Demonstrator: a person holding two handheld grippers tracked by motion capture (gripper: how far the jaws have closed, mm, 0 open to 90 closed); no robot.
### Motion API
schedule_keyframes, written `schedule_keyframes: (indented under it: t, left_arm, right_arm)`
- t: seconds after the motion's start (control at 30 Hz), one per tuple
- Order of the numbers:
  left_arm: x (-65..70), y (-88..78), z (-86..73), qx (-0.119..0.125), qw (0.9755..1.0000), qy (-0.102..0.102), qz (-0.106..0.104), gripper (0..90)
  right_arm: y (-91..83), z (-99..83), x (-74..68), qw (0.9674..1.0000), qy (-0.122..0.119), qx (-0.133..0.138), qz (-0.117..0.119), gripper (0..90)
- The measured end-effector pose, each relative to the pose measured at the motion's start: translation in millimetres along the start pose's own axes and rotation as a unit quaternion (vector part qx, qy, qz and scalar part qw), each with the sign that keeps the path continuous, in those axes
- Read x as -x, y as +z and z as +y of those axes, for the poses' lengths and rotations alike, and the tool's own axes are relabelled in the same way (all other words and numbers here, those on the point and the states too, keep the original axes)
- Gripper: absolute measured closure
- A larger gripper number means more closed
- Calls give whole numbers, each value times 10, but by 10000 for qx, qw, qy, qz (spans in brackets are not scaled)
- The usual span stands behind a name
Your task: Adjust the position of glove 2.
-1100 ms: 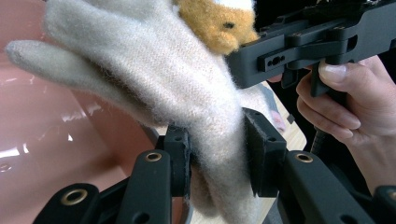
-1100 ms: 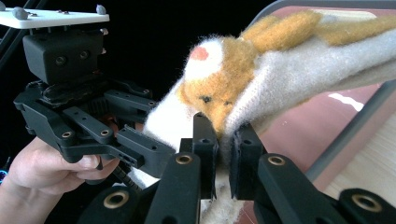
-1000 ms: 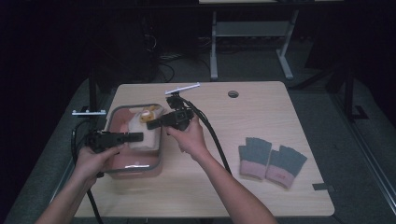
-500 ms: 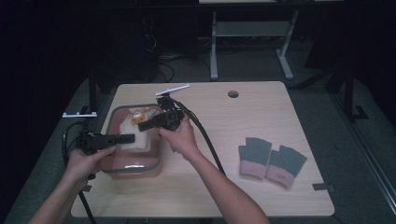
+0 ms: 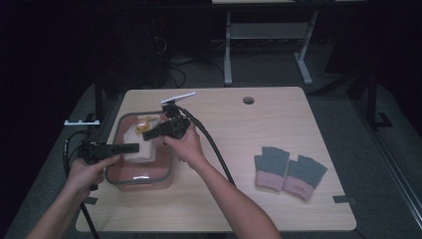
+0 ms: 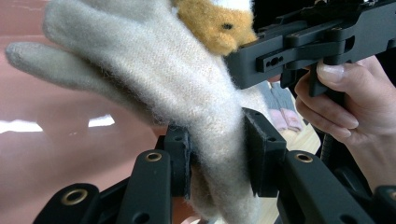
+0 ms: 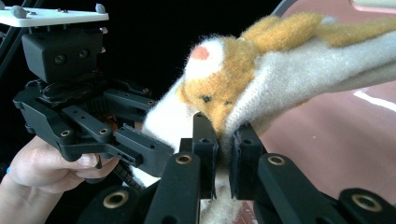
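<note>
My left tool (image 6: 217,156) pinches the cream glove (image 6: 154,79), my right tool (image 7: 223,144) its fox-faced edge, over the pink tub (image 5: 119,181) at the desk's (image 5: 278,209) nine o'clock. Both hands have drifted leftward since a second ago.

Overhead view, two close (glove (image 6: 187,93))

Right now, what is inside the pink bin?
A cream glove with an orange plush animal face, held over the pink bin by both grippers; the floor beneath it is hidden.
</note>
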State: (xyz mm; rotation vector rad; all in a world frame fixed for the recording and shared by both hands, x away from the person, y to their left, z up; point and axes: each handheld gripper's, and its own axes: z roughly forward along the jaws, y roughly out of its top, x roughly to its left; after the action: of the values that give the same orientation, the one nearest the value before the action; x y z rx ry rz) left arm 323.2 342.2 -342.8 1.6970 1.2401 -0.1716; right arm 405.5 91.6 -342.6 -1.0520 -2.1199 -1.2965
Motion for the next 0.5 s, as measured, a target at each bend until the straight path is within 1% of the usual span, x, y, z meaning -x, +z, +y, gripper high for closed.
schedule_keyframes:
  t: [0.1,0.23,0.5]
  left_arm:
    - [-53,19,-12,-1,10000,-51,28,652]
    - [-106,55,-41,-30,9998,-179,53,653]
    - [-182,105,-70,-129,9995,-276,109,653]
  right_arm:
    - [41,12,39,10000,11,-28,17,826]
    - [101,2,96,10000,25,-61,-18,825]
    - [179,-36,208,9998,159,-110,51,825]
